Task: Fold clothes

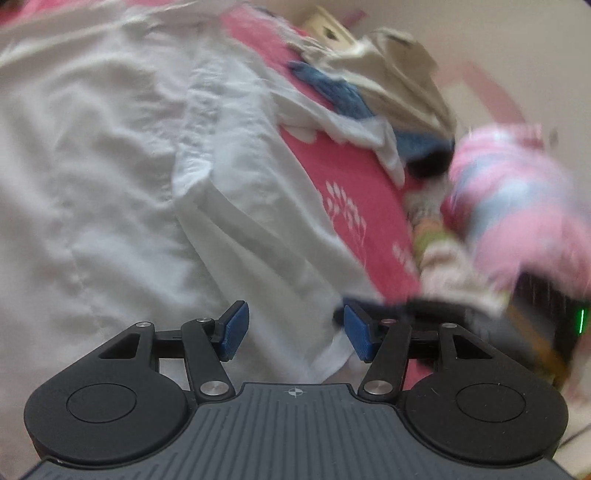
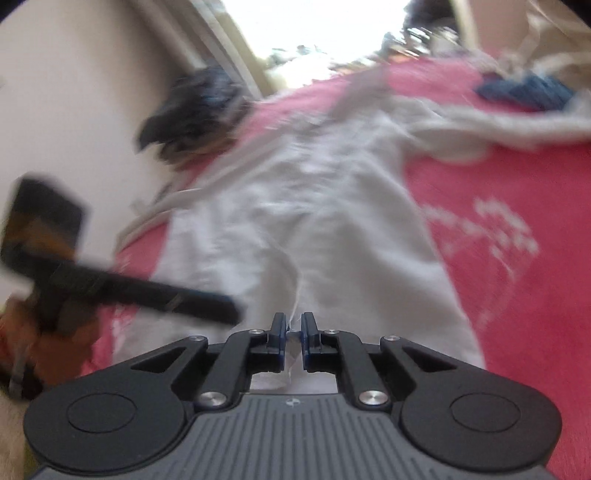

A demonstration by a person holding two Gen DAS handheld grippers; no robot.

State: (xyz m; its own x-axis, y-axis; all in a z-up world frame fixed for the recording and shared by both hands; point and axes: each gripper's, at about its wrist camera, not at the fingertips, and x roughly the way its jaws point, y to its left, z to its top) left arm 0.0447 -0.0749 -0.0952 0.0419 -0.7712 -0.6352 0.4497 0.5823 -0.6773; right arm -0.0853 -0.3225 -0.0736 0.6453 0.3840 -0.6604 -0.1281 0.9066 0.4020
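Observation:
A white garment [image 1: 122,177] lies spread on a pink bedcover [image 1: 354,192]. My left gripper [image 1: 295,330] is open just above the garment's lower edge, with nothing between its blue pads [image 1: 234,328]. In the right wrist view the same white garment [image 2: 314,221] stretches away over the pink cover [image 2: 517,240]. My right gripper [image 2: 293,330] is shut on the white garment's near edge, with a thin fold of cloth between the pads. The left gripper shows as a blurred black bar [image 2: 147,291] at the left of that view.
A heap of clothes lies beyond the garment: a blue piece [image 1: 340,88], a beige piece [image 1: 402,62] and a pink striped piece [image 1: 517,192]. A dark garment [image 2: 195,110] lies by the cream wall [image 2: 74,92]. A bright window [image 2: 314,22] is at the far end.

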